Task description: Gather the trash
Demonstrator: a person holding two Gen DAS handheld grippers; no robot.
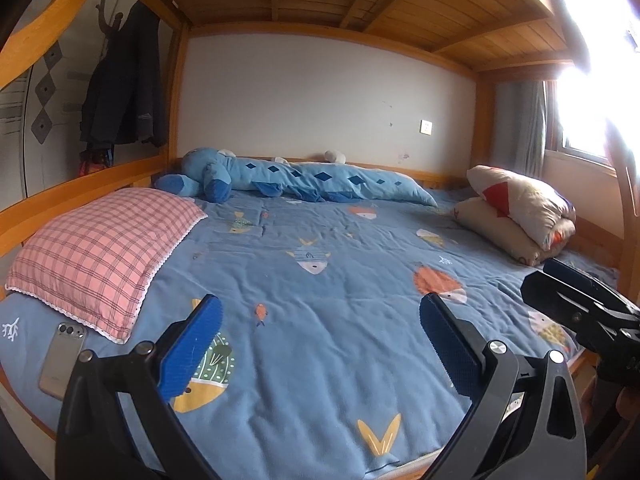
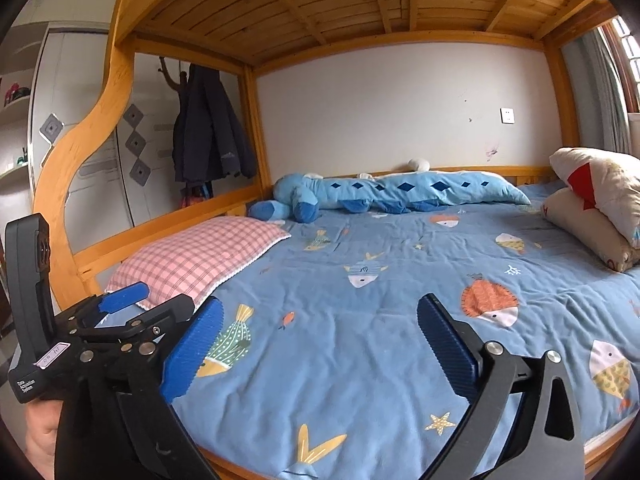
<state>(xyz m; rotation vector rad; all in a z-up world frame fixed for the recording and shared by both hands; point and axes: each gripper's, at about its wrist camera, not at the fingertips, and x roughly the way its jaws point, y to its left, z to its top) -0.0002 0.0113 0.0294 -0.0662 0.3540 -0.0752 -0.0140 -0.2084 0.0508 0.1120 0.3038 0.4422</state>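
Note:
Neither view shows any piece of trash on the blue fish-print blanket (image 1: pixel 340 264). My left gripper (image 1: pixel 320 304) hovers over the blanket's near part, its blue pads wide apart with nothing between them. My right gripper (image 2: pixel 320 304) is likewise open and empty over the same blanket. Each gripper shows in the other's view: the right gripper (image 1: pixel 544 278) at the right edge, the left gripper (image 2: pixel 168 296) at the lower left, near the pink pillow's corner. A hand (image 2: pixel 40 432) holds the left gripper's handle.
A pink plaid pillow (image 1: pixel 100 256) lies at the left, with a silver phone (image 1: pixel 60 360) beside it. A long blue plush toy (image 1: pixel 304 180) lies along the far wall. A folded quilt (image 1: pixel 520 212) sits at the right. The wooden bunk frame (image 2: pixel 80 152) surrounds the bed, and a dark coat (image 2: pixel 212 132) hangs beyond it.

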